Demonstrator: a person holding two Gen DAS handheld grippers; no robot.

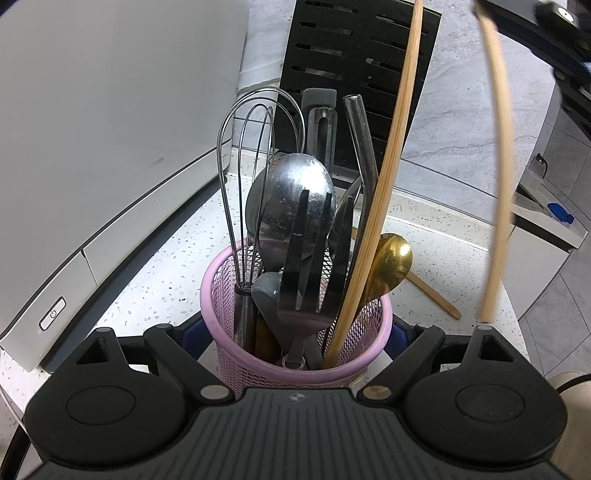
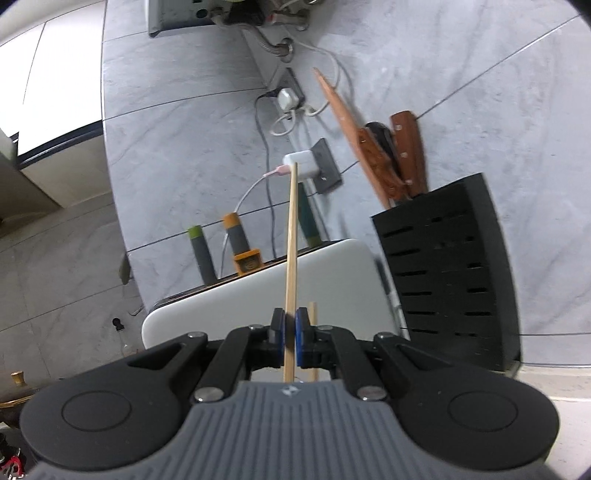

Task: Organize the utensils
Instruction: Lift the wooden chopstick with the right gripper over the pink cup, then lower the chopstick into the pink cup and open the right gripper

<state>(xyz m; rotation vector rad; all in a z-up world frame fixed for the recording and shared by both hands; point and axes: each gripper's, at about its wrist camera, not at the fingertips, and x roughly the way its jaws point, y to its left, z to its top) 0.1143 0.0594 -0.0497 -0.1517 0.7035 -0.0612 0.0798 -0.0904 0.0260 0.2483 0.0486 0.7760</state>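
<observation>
A pink mesh utensil holder (image 1: 295, 354) stands on the speckled counter, and my left gripper (image 1: 294, 328) is shut on it, one blue pad against each side. It holds a whisk (image 1: 255, 166), a steel ladle (image 1: 291, 206), a black slotted spatula (image 1: 310, 258), a gold spoon (image 1: 391, 258) and a bamboo chopstick (image 1: 391, 147). My right gripper (image 2: 290, 325) is shut on a second chopstick (image 2: 291, 240) that points up and away. In the left wrist view this chopstick (image 1: 495, 184) hangs to the right of the holder, under the right gripper (image 1: 535, 22) at the top right corner.
A white appliance (image 1: 92, 147) fills the left, and a black knife block (image 1: 354, 74) stands behind the holder. A wooden utensil (image 1: 436, 295) lies on the counter behind it. The counter's edge (image 1: 517, 332) runs close on the right. Wooden-handled knives (image 2: 402, 158) stick out of the block (image 2: 443, 266).
</observation>
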